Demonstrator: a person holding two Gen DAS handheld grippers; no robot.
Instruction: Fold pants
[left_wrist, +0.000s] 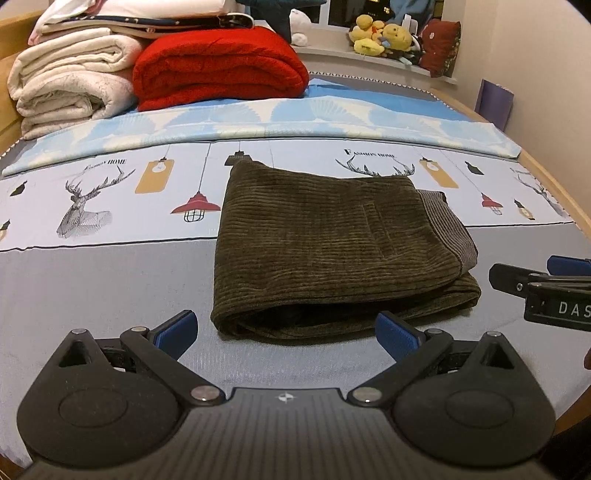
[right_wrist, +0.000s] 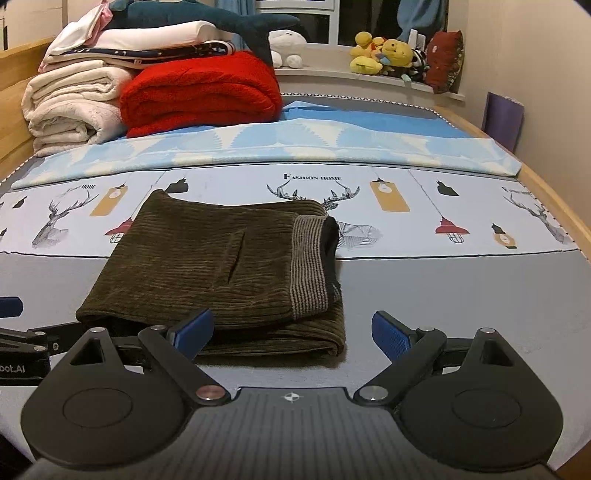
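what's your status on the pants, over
Left gripper open, right gripper open, both empty. Pants folded on bed. Nothing in the way.

The right gripper (left_wrist: 546, 291) is cut off by the left wrist view's right edge, its lettering truncated to "DAS", while the folded corduroy pants (right_wrist: 207, 258) hide part of a printed deer (right_wrist: 332, 210) on the bedsheet
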